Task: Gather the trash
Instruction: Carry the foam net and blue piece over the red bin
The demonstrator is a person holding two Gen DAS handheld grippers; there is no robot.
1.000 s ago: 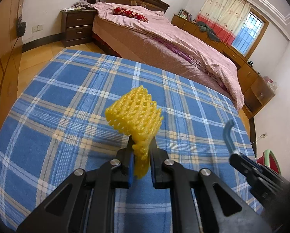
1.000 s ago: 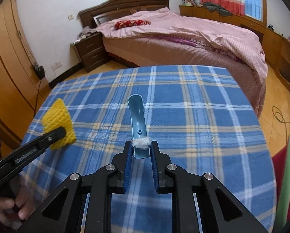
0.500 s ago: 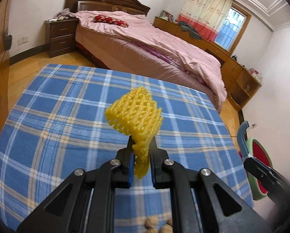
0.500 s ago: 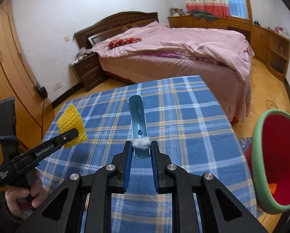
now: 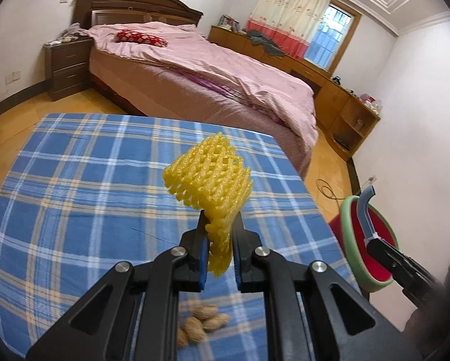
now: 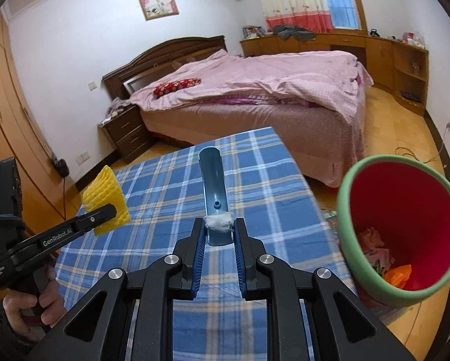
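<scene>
Holding yellow foam net [image 5: 208,177] clamped in my left gripper [image 5: 219,234] above the checked table [image 5: 74,180] | right gripper [image 6: 219,231] pinches blue curved piece [image 6: 213,186] | red bin [image 6: 405,219] beside table's right edge.

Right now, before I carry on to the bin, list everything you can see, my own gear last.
foam net: one, yellow, clamped in left gripper above table
curved plastic piece: one, grey-blue, clamped in right gripper
bin: one, red inside, green rim, beside table, litter inside
nuts: a few, brown, table's near edge
tablecloth: one, blue plaid, on table
bed: one, pink cover, behind table
left gripper: black, shut on net
right gripper: black, shut on plastic piece
hand: one, holding left gripper's handle
</scene>
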